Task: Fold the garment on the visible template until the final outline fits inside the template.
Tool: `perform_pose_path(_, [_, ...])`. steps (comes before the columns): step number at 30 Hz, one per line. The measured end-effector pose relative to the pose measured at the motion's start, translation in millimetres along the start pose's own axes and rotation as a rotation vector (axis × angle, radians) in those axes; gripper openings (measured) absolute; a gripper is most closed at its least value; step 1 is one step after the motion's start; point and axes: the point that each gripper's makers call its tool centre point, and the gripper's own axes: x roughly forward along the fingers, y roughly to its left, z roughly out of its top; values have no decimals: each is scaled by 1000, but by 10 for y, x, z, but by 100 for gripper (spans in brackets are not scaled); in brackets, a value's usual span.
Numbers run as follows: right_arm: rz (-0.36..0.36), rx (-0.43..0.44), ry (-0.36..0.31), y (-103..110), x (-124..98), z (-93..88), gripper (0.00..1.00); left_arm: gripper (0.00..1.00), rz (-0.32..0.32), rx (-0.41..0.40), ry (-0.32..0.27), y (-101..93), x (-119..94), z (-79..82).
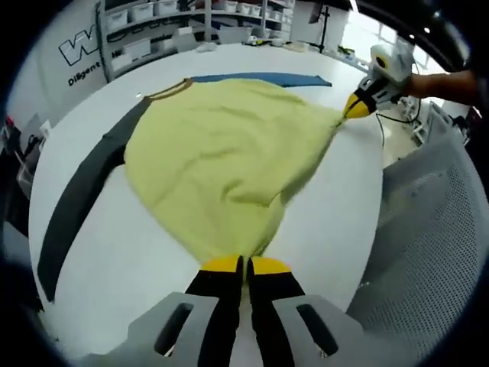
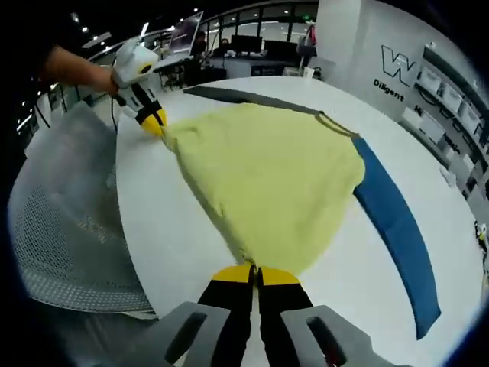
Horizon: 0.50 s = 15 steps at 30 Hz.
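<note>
Tabletop: white, round.
Grippers: my left gripper and right gripper pinch shirt corners.
Risk: uneven pull drags it off template.

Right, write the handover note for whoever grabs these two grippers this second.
Left gripper: shut on one corner of the yellow garment.
Right gripper: shut on another corner of it; it also shows at the far end of the left gripper view.
Garment is stretched between the two grippers over the white table. The template shows as a dark grey strip on one side and a blue strip on the other; the garment covers its middle.
Done: both corners gripped, cloth pulled taut.
Left: make the folds and check the outline lies inside the template.
</note>
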Motion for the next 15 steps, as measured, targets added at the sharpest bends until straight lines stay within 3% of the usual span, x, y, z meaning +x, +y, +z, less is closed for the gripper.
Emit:
perform_pose_path(9, [-12,1,-111,-123,-309,221,0,1,14,4,-63,87,-239,119])
perform_pose_path(15, [24,4,-124,-6,-371,113,0,1,-7,18,-62,23,-293,17])
